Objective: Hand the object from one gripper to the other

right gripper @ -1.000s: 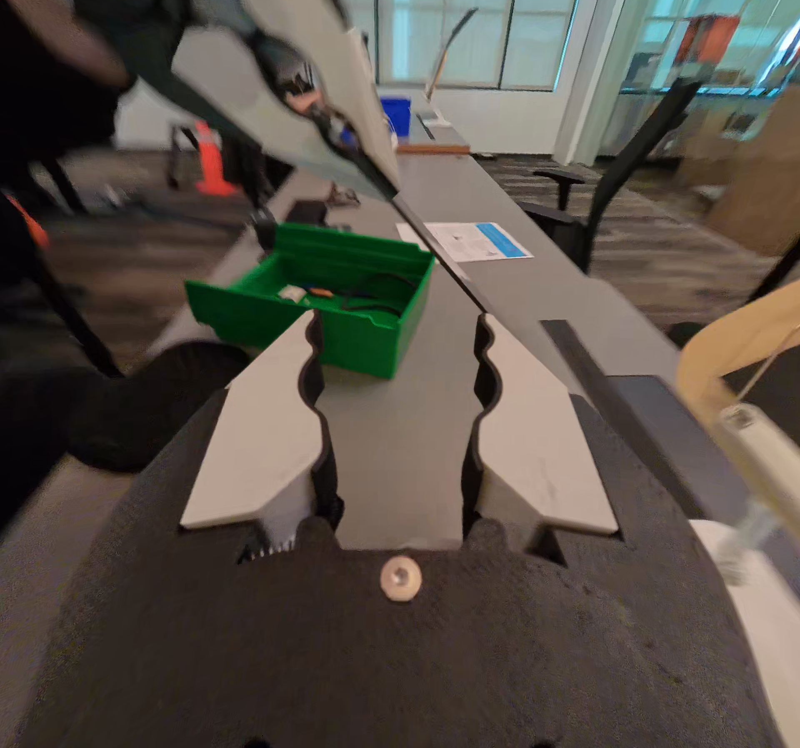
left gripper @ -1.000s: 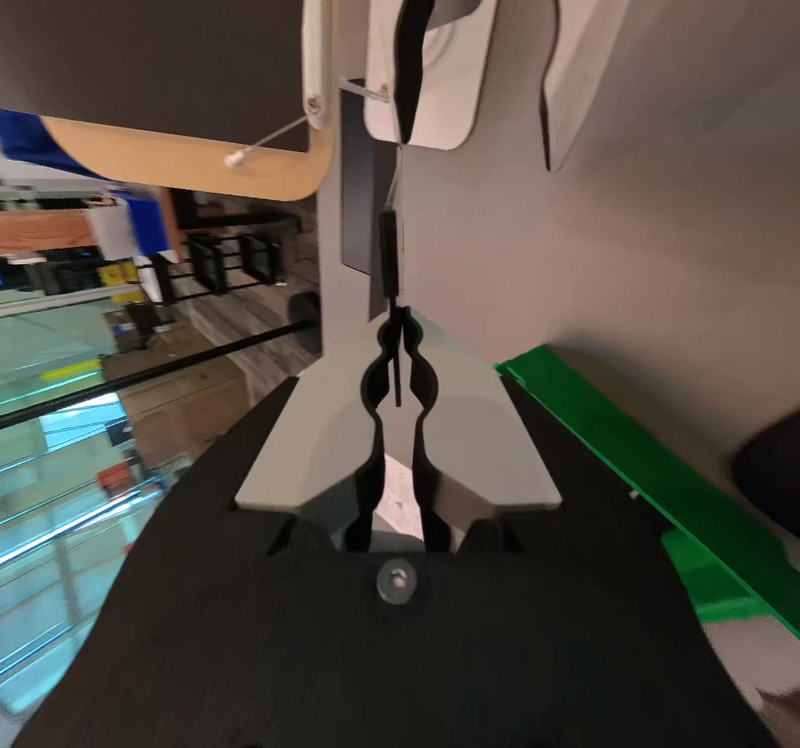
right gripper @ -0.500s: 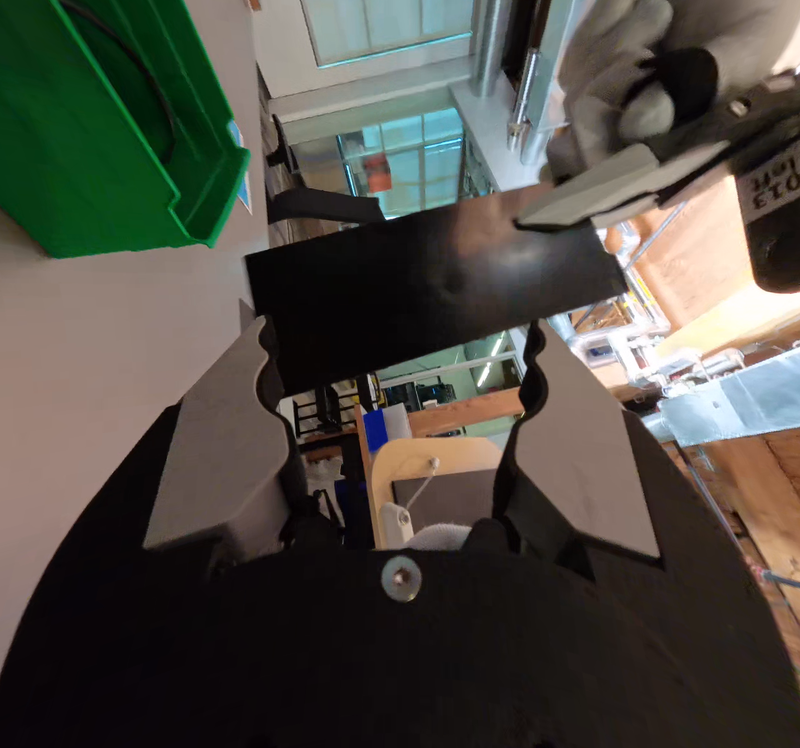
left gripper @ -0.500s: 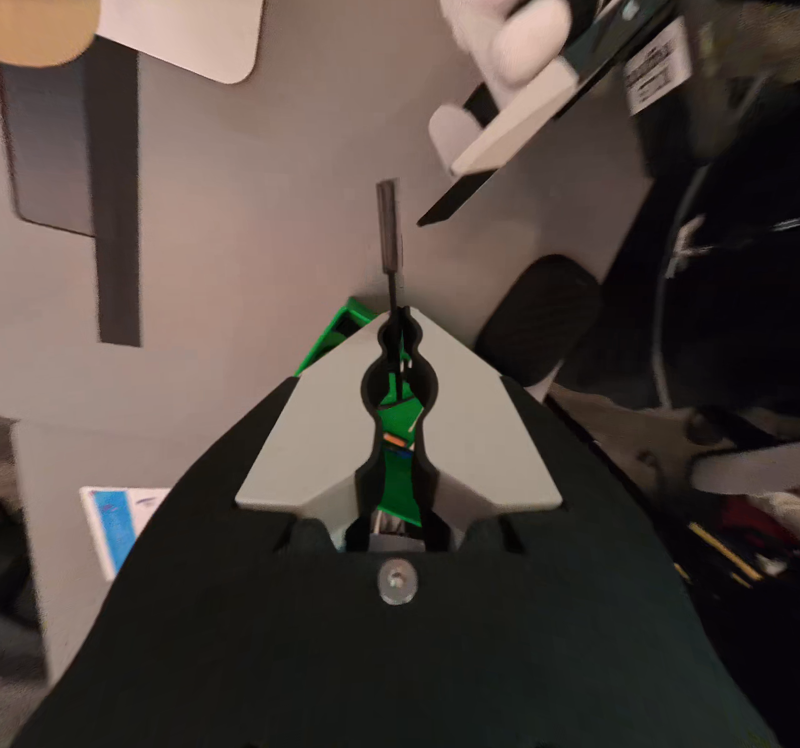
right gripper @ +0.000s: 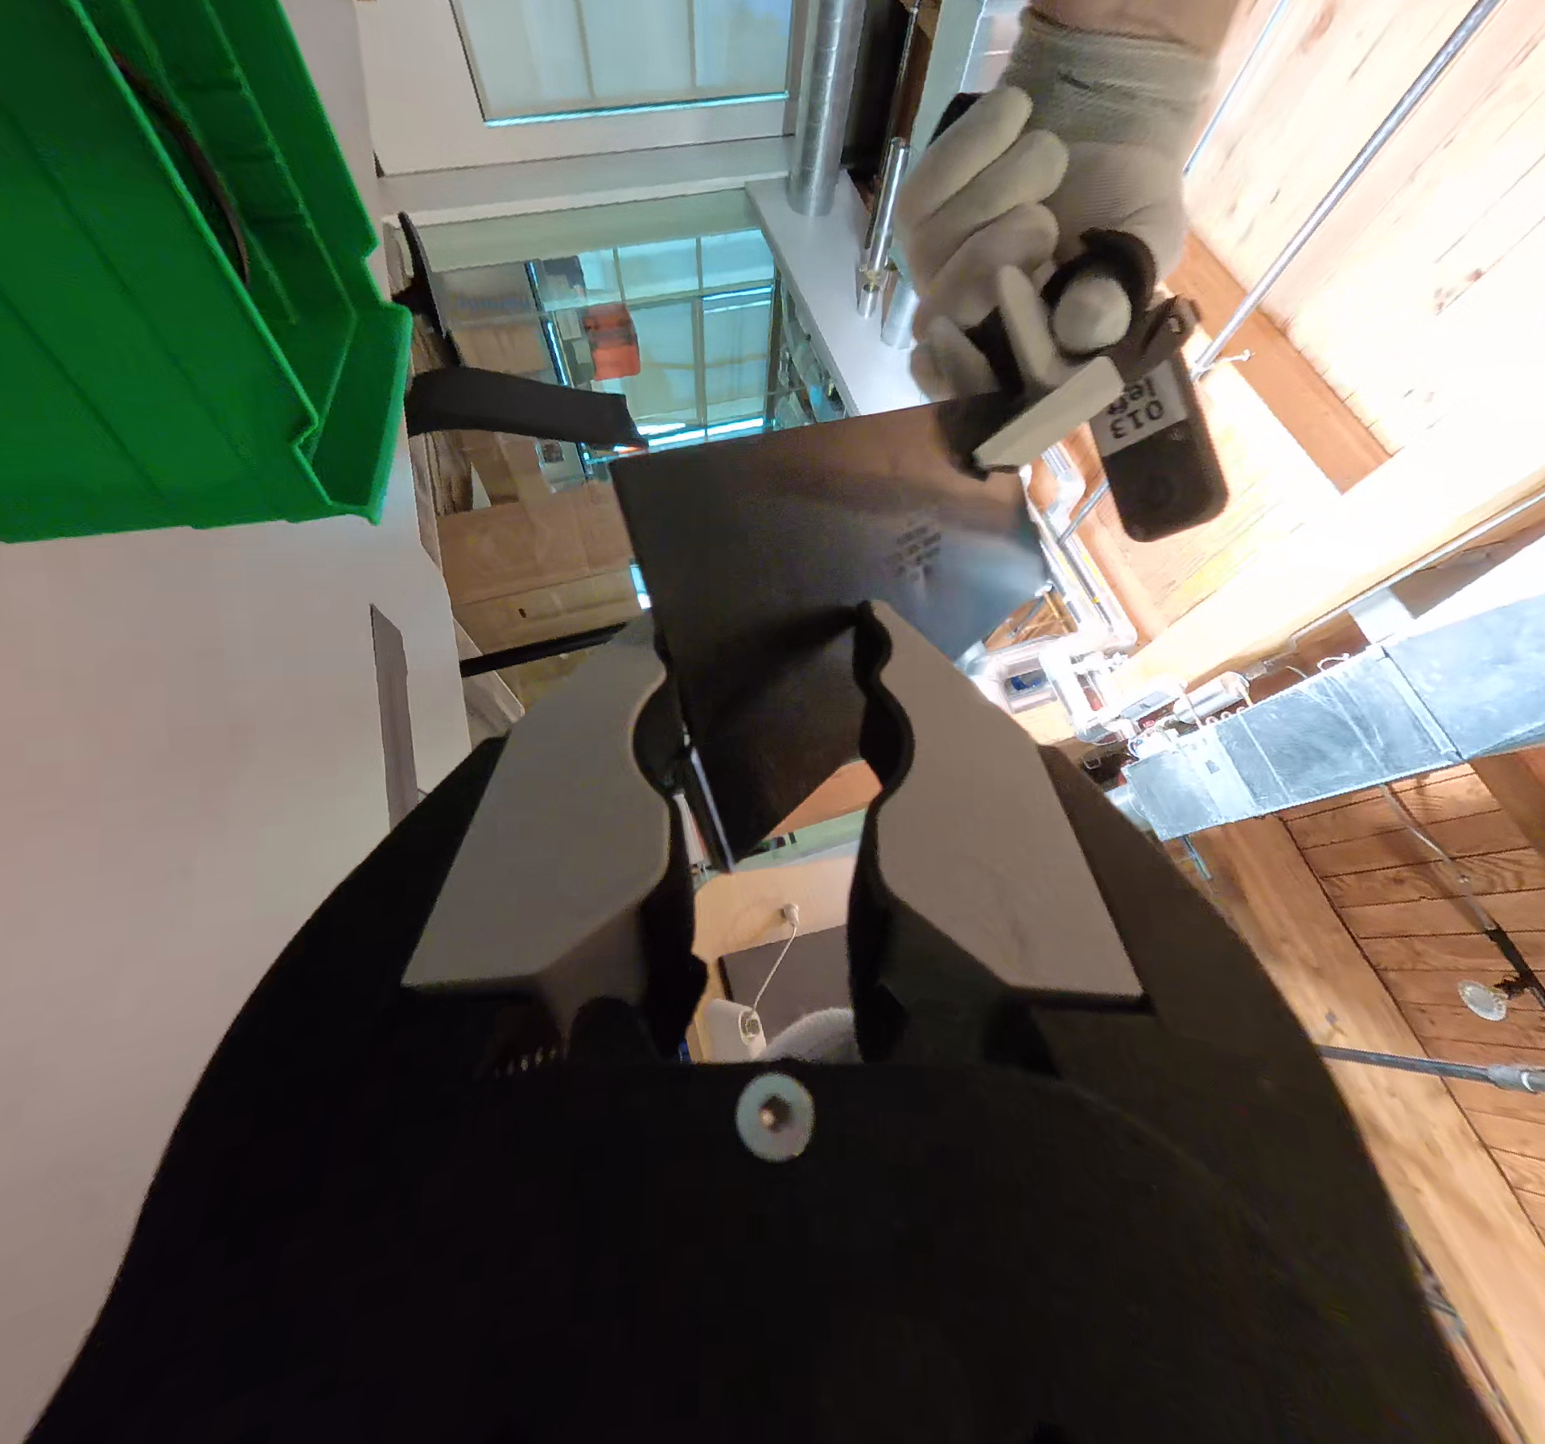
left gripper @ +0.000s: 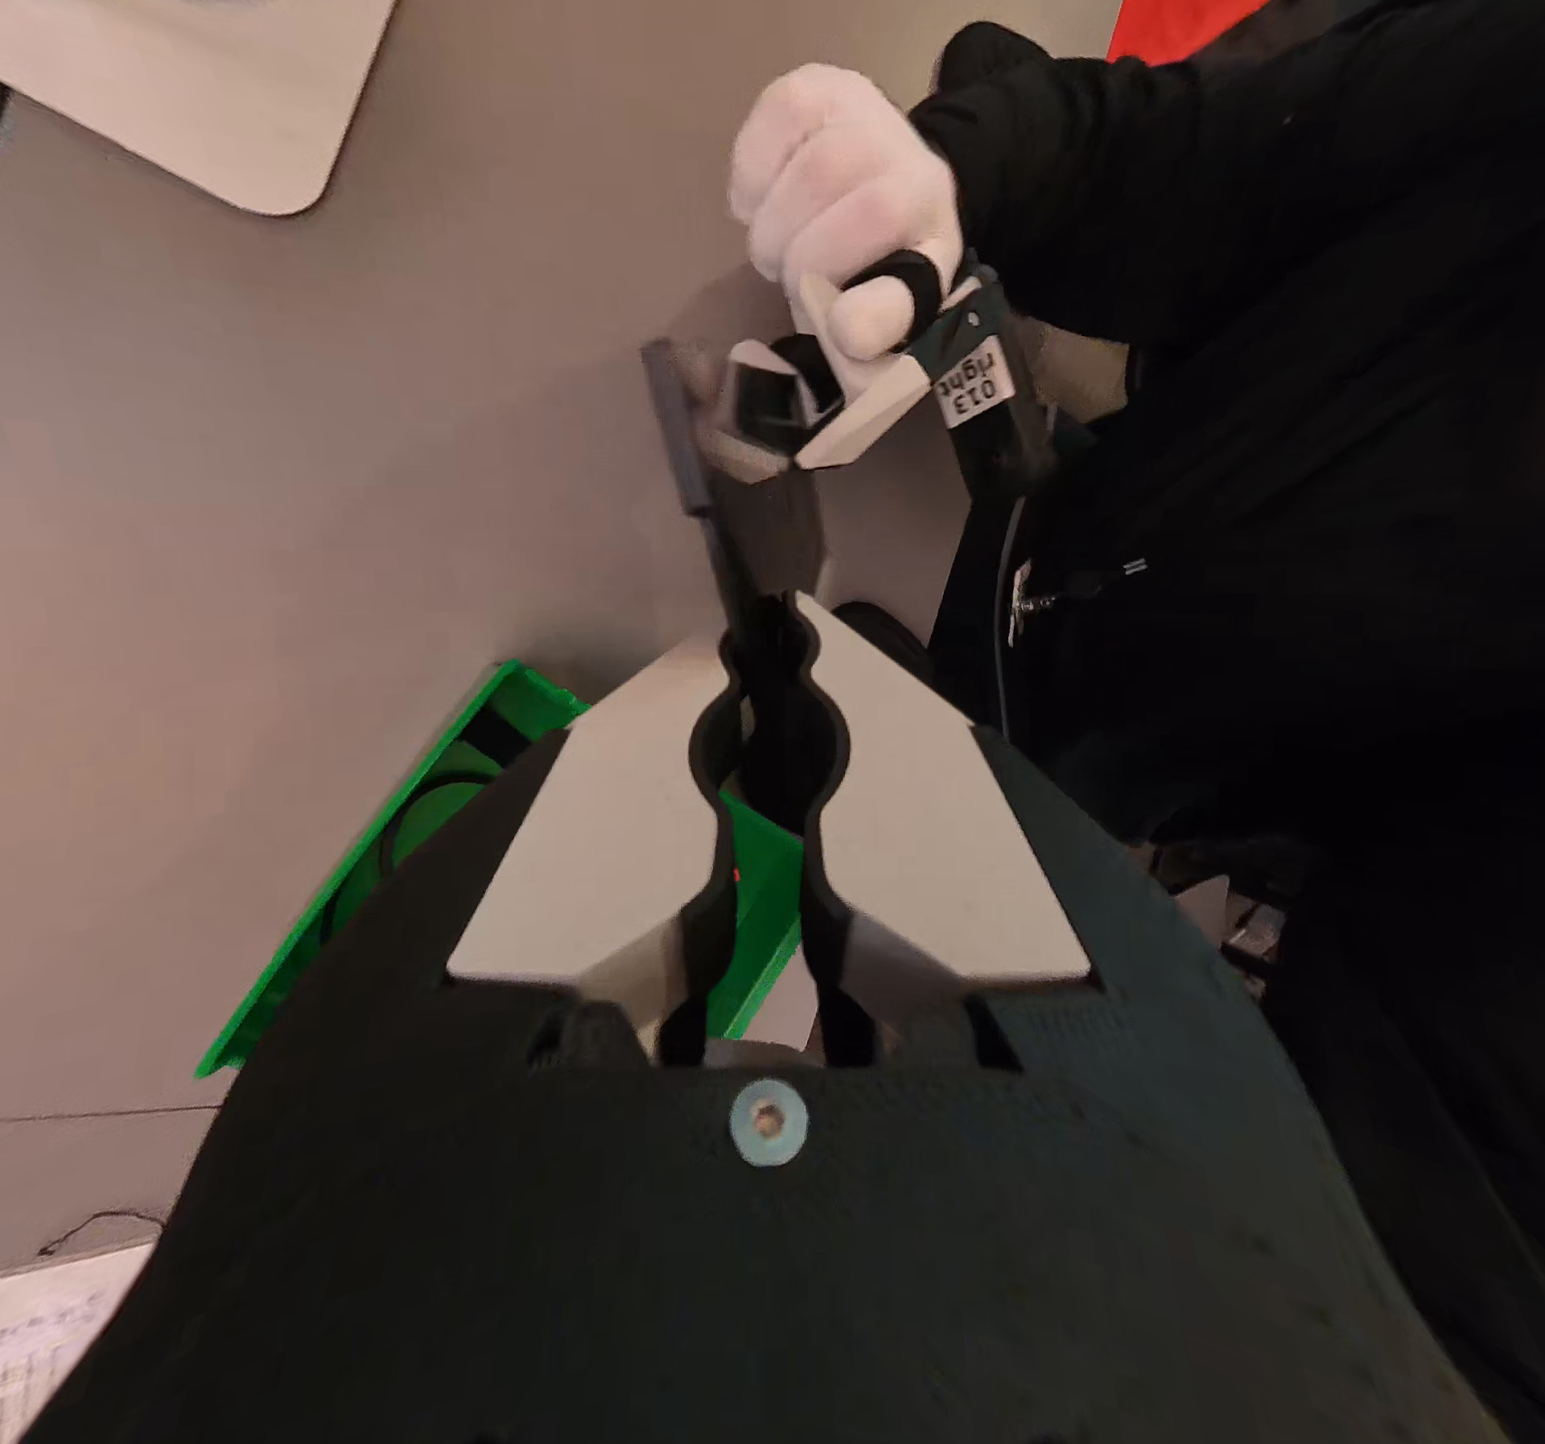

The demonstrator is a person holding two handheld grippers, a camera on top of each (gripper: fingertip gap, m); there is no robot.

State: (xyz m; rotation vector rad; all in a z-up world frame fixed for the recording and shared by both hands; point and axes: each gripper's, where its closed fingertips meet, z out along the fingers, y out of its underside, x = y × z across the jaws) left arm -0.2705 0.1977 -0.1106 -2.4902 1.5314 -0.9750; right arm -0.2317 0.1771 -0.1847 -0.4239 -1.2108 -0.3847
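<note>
1. While both wrist cameras look along their own fingers, the task's thing, a thin flat black plate (right gripper: 803, 568), hangs in the air above a grey bench (left gripper: 293, 443) between two hand-held grippers.
2. The left gripper (left gripper: 773, 618) has its fingers pressed together on one end of the plate. The right wrist view shows the same left gripper far off, pinching the plate's far corner, held by a hand in a pale glove (right gripper: 1003, 234).
3. The right gripper (right gripper: 761, 660) has its fingers apart, one on each side of the plate's near end. They straddle it but I cannot tell that either one touches it.
4. Seen edge-on in the left wrist view, the plate is a dark sliver pointing away from the left gripper and leaning left. Its long axis runs from one gripper toward the other.
5. Judging by its straight edges and slight sheen, the plate is probably stiff, light and smooth, so it could slip or pivot in a pinch.
6. The best hold looks to be across the flat faces, well in from the near edge.
7. A green bin (right gripper: 167, 234) sits on the bench, apart from the plate.
</note>
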